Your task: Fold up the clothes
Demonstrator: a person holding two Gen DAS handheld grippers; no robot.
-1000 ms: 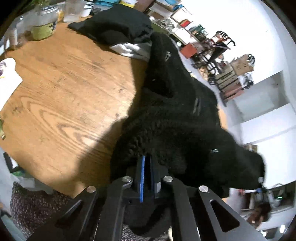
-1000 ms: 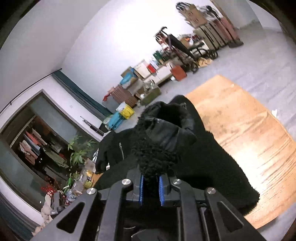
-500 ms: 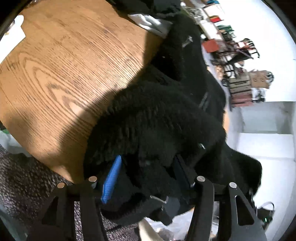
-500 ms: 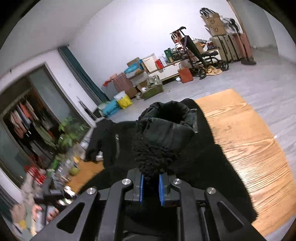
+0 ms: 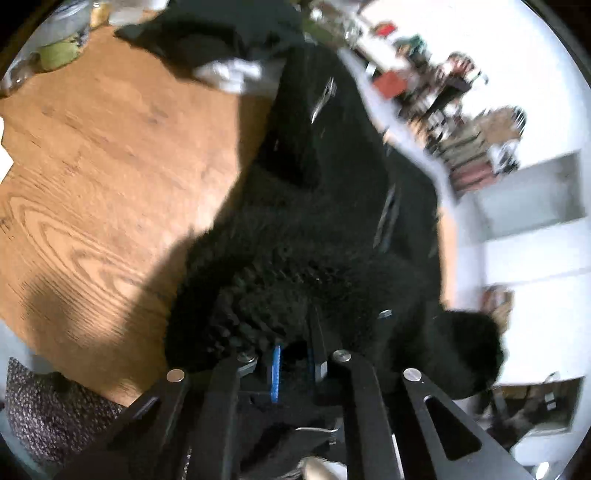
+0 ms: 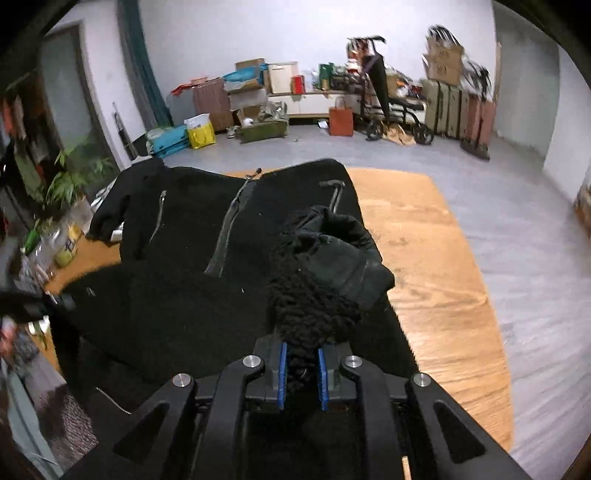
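Observation:
A black fleece jacket (image 5: 314, 221) with zips lies spread over the wooden table (image 5: 92, 166). My left gripper (image 5: 295, 363) is at its near edge, the jaws close together with curly fleece bunched between them. In the right wrist view the same jacket (image 6: 177, 295) stretches away with its front zip showing. My right gripper (image 6: 301, 369) is shut on a sleeve end, and the cuff (image 6: 332, 266) stands up just beyond the blue pads (image 6: 282, 373). Bare table (image 6: 424, 251) lies to the right of the jacket.
A heap of dark clothes (image 5: 229, 33) with a grey garment (image 5: 236, 75) sits at the far end of the table. Jars (image 5: 59, 55) and bottles (image 6: 66, 243) stand along one side. Boxes, suitcases and a cart line the far wall.
Half a second ago my left gripper stood wide open over the fleece; it has since closed on it. My right gripper has kept hold of the sleeve while swinging round.

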